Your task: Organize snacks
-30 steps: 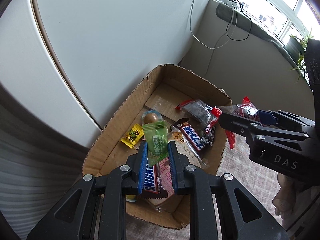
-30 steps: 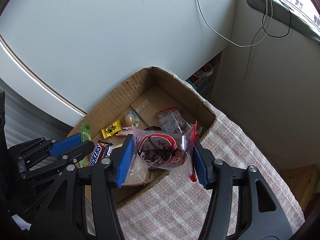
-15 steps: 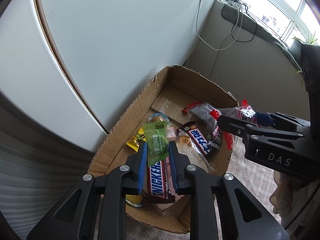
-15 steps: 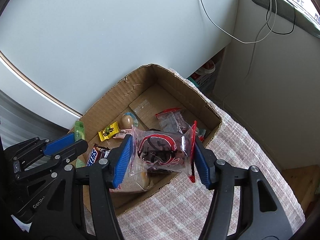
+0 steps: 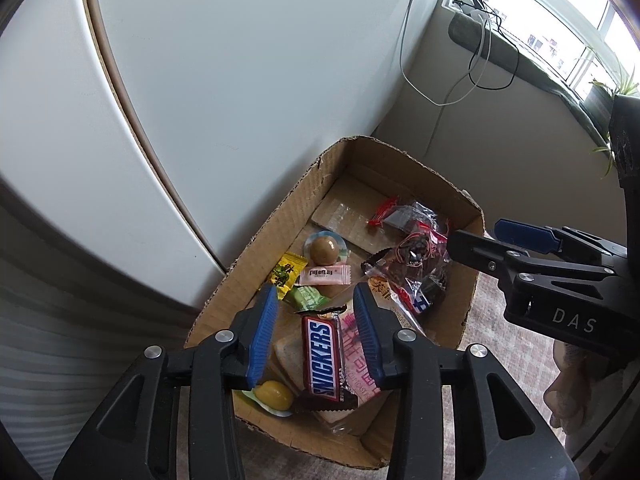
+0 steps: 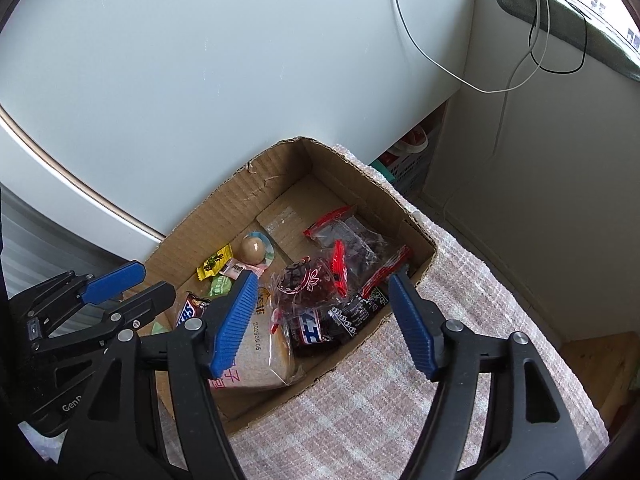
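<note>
A cardboard box (image 5: 304, 188) (image 6: 280, 164) holds several snacks. My left gripper (image 5: 316, 332) is open and empty above the box's near end, over a Snickers bar (image 5: 324, 356). A small green packet (image 5: 308, 296) lies in the box just ahead of it. My right gripper (image 6: 324, 320) is open and empty over the box's right side. A clear red-trimmed bag of dark snacks (image 6: 308, 284) (image 5: 416, 252) lies on the pile between its fingers.
The box stands on a pink checked cloth (image 6: 440, 400) against a white cabinet (image 5: 240, 80). Inside also lie a yellow candy (image 5: 284, 276), a round brown sweet (image 5: 324, 250), a pink packet (image 5: 324, 276) and a bread pack (image 6: 256, 356). Cables (image 5: 440, 92) hang on the wall behind.
Both grippers have opened. The green packet has dropped from the left gripper into the box, and the red-trimmed bag has dropped from the right gripper onto the pile.
</note>
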`<state>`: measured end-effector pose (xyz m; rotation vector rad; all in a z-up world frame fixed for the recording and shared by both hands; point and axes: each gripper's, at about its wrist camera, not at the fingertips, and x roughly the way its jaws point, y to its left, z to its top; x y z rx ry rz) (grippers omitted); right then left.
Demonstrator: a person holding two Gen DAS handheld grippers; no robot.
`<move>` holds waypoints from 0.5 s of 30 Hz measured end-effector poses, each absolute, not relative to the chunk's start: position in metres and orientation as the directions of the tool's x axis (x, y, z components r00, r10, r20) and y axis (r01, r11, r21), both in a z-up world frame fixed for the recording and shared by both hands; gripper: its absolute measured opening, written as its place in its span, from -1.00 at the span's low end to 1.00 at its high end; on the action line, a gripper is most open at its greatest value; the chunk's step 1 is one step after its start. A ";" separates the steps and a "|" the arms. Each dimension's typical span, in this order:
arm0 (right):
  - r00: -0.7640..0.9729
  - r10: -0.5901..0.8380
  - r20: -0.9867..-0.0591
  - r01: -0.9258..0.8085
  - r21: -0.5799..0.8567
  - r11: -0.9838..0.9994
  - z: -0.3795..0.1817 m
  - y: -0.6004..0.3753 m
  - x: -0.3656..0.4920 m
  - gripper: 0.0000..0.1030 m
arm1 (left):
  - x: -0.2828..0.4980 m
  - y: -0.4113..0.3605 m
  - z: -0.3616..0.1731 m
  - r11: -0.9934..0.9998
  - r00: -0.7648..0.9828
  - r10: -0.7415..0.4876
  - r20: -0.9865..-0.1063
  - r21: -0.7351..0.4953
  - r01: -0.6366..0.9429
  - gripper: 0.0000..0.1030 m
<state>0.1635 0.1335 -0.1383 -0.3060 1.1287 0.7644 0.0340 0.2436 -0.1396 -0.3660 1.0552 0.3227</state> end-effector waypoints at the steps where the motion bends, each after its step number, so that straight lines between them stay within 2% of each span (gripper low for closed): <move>1: 0.216 0.393 -0.894 -0.684 0.148 0.714 -0.137 0.132 0.163 0.37 | 0.033 0.244 -0.139 0.893 0.458 0.083 -0.885 -0.137 -0.428 -0.26; 5: 0.227 0.394 -0.891 -0.682 0.144 0.717 -0.130 0.127 0.160 0.38 | 0.030 0.242 -0.135 0.892 0.461 0.087 -0.883 -0.137 -0.431 -0.25; 8: 0.239 0.402 -0.884 -0.681 0.142 0.718 -0.124 0.122 0.155 0.50 | 0.025 0.241 -0.132 0.889 0.466 0.091 -0.880 -0.139 -0.436 -0.12; 13: 0.258 0.408 -0.876 -0.678 0.136 0.722 -0.113 0.114 0.146 0.53 | 0.019 0.239 -0.127 0.887 0.466 0.094 -0.880 -0.139 -0.440 -0.07; 15: 0.267 0.404 -0.875 -0.676 0.129 0.726 -0.109 0.111 0.141 0.57 | 0.016 0.238 -0.125 0.883 0.467 0.100 -0.879 -0.138 -0.448 0.05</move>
